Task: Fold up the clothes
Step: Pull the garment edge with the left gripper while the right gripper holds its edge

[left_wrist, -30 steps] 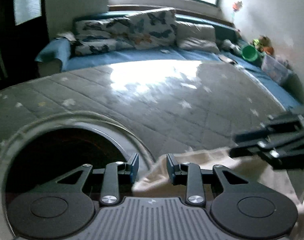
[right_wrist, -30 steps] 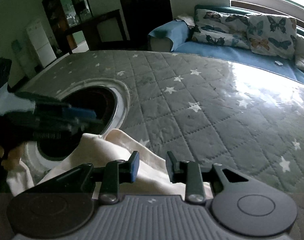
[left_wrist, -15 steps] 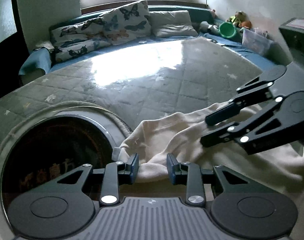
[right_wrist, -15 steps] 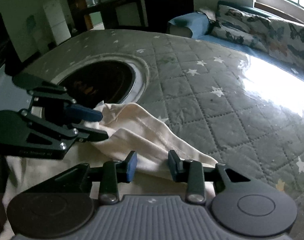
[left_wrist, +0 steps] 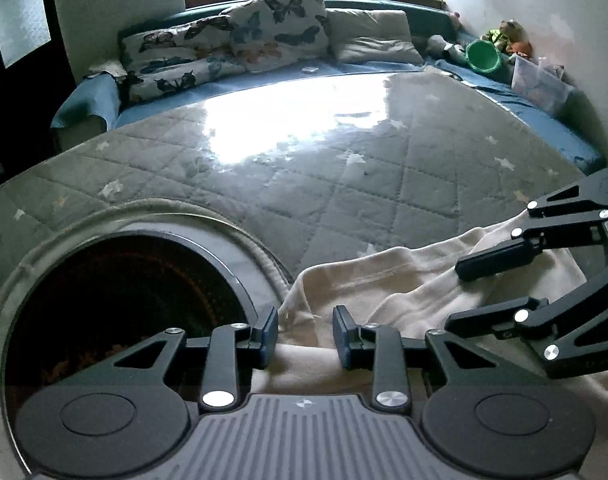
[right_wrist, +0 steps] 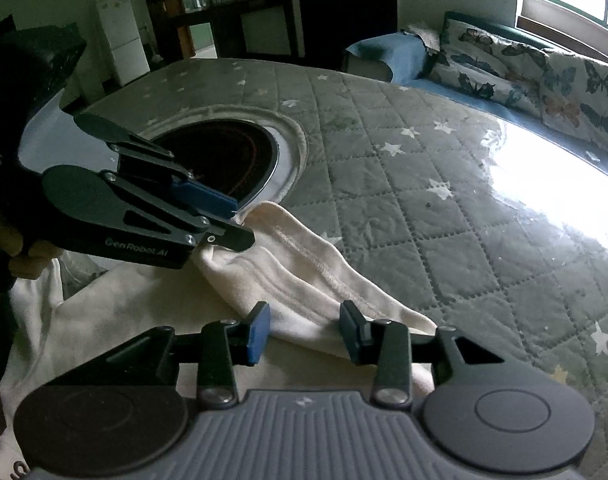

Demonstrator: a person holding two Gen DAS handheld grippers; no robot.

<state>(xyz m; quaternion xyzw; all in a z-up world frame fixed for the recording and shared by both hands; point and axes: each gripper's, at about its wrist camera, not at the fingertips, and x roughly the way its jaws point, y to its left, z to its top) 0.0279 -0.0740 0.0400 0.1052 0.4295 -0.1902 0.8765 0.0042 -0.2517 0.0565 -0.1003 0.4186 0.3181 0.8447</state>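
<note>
While both of my grippers point down at the cream garment (right_wrist: 304, 276), it lies bunched at the near edge of the grey quilted cover (left_wrist: 344, 184), the one stitched in diamonds and scattered with pale stars. Its hemmed, folded edge runs diagonally across the right wrist view, from the round dark opening (left_wrist: 119, 304) in the cover down towards my right gripper.

My left gripper (left_wrist: 305, 334) is closing, and a corner of the cloth sits in the gap between its blue pads (left_wrist: 268, 334). From its own camera the pads are not yet pressing on the fabric (a clear gap shows on either side of the fold). In the right wrist view the same gripper (right_wrist: 233, 220) reaches in from the left with its tips over the upper end of the cloth, right beside the rim of the opening, and a bit of a hand (right_wrist: 31, 256) shows behind it.

My right gripper (right_wrist: 304, 332) is opening, with the folded band of the garment passing between its fingers; the pads stand apart from the cloth on both sides, so it is released. In the left wrist view it (left_wrist: 464, 296) comes in from the right, one finger above the fabric and one lower down against it.

Beyond the cover are butterfly-print cushions (left_wrist: 231, 48) on a blue sofa, and a green bowl (left_wrist: 484, 56) near the wall.
</note>
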